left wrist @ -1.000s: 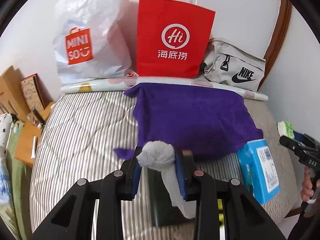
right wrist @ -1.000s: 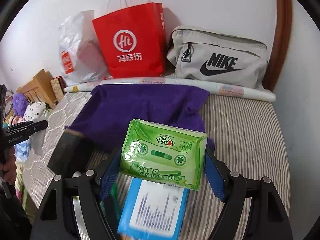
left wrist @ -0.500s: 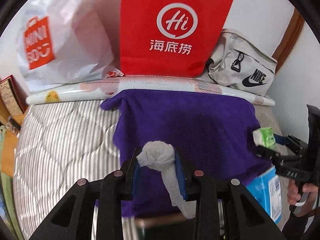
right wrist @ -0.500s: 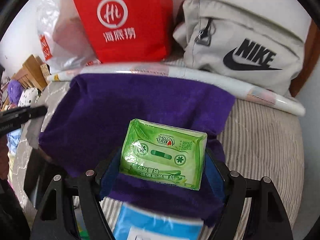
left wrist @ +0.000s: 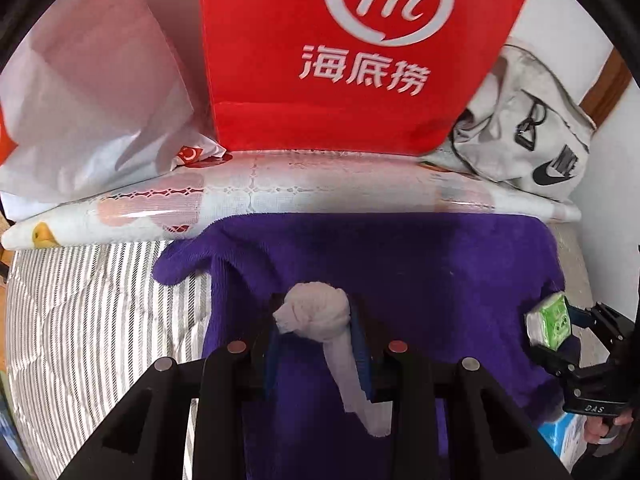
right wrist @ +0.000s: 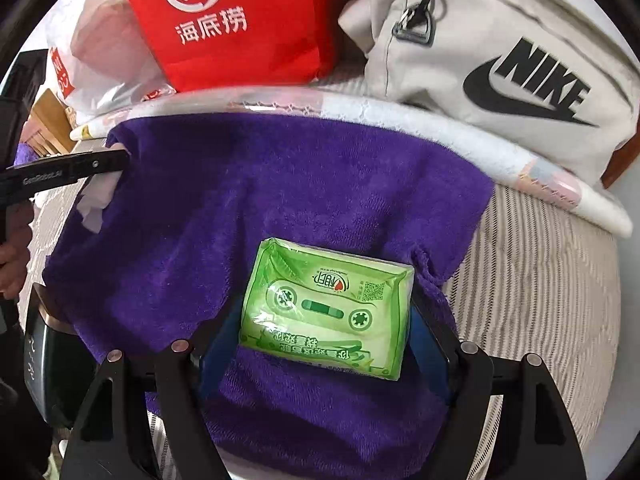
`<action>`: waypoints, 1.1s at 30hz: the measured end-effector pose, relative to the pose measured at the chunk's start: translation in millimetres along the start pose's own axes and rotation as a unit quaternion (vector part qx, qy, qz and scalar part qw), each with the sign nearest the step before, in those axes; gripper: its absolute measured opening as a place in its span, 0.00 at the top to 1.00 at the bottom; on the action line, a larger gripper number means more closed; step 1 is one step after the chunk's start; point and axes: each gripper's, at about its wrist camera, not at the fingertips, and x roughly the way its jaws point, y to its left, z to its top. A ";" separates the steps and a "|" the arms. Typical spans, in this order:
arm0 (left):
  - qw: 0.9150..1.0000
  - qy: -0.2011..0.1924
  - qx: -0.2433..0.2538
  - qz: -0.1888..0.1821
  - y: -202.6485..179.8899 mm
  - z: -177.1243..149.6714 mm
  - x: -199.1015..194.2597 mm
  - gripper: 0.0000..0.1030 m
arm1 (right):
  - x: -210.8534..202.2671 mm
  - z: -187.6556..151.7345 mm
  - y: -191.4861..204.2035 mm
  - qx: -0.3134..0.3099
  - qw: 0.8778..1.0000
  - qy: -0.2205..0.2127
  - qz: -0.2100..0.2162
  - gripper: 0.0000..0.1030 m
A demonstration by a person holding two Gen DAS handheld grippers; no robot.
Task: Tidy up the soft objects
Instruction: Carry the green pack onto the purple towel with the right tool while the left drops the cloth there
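Knotted white cloth (left wrist: pixel 314 314) clenched in left gripper (left wrist: pixel 316 340), green tissue pack (right wrist: pixel 326 310) grasped by right gripper (right wrist: pixel 326 336), both over purple towel (right wrist: pixel 248 208) on striped bed (right wrist: pixel 532 280), red paper bag (left wrist: pixel 348 56), grey Nike bag (right wrist: pixel 500 56) behind.

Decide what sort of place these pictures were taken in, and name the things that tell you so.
Probably a bedroom at home: a grey-and-white striped quilted mattress with a purple terry towel spread on it, and a red paper shopping bag and a grey fabric Nike pouch standing against a white wall.
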 end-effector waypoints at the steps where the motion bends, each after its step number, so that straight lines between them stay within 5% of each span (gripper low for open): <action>1: 1.000 0.000 0.003 0.003 -0.3 1.2 2.8 0.69 | 2.2 0.6 -1.7 0.002 1.000 0.003 0.005 0.24; 4: 1.000 0.010 0.005 0.013 -2.4 3.6 9.1 0.66 | 3.3 2.4 -0.4 0.000 1.000 0.001 0.003 0.22; 9: 1.000 0.004 0.006 0.013 -3.6 4.0 7.1 0.43 | 2.9 2.4 -2.6 0.001 1.000 0.003 0.008 0.18; 21: 1.000 -0.015 -0.011 0.004 5.5 -9.4 -51.3 0.43 | -41.3 -6.7 -4.1 0.023 0.999 -0.034 -0.016 0.18; 28: 0.998 -0.049 -0.020 0.019 0.9 -51.7 -102.6 0.43 | -85.4 -33.2 8.4 0.018 0.999 -0.042 -0.007 0.17; 33: 0.997 -0.079 -0.008 0.019 -7.0 -90.3 -136.5 0.43 | -121.2 -72.0 18.4 0.010 0.994 -0.104 -0.030 0.17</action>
